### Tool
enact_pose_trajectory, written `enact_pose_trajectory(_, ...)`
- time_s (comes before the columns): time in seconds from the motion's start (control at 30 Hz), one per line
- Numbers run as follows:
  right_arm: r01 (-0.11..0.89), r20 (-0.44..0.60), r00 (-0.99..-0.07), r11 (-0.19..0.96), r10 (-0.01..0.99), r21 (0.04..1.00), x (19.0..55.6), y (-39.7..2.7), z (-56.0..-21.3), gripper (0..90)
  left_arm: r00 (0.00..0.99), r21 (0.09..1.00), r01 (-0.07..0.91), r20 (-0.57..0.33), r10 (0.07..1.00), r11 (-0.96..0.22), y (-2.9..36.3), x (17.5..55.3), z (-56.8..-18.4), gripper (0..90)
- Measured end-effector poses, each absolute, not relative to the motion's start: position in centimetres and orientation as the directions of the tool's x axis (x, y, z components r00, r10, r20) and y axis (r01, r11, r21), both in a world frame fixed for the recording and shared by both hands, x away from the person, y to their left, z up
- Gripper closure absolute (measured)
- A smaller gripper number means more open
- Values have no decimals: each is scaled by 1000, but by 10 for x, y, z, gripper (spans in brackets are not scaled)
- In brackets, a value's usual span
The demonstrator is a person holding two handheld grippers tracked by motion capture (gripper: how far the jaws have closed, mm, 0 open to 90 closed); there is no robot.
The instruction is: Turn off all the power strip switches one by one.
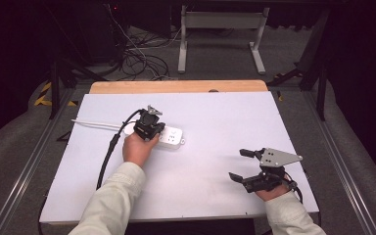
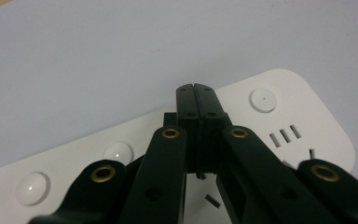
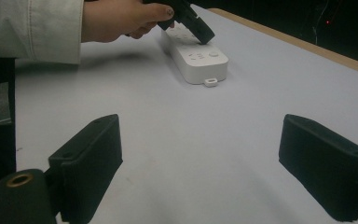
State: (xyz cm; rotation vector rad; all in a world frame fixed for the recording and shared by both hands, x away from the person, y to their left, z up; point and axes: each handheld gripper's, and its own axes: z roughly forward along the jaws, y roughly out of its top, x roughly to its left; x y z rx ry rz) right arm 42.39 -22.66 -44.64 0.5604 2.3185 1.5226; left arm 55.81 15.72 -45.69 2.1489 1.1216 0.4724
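From the high view I see my left gripper (image 1: 150,128) on the strip (image 1: 172,137), which lies on the sheet (image 1: 215,117); my right gripper (image 1: 242,164) sits well right of the strip. In the left gripper view the jaws are clenched together, tips on the strip (image 2: 270,121). In the right gripper view my jaws stand released, well short of the strip (image 3: 198,58).

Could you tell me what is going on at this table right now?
A person is working on a white power strip that lies on the white table. The left gripper, its jaws shut together with nothing between them, points down at the strip's top face, close to its round buttons; whether it touches is hard to tell. The right gripper rests apart near the table's front edge, jaws wide open and empty.
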Motion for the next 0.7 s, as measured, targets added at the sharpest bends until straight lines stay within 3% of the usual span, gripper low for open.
enact_pose_trajectory(0.47,151,-44,-876,360,481,920,424,-226,-446,136,565,688,573,62,823,-445,153,557,-456,900)
enact_pose_trajectory(0.7,152,-42,-876,358,480,921,424,-226,-446,136,564,683,589,35,825,-432,154,558,-456,900)
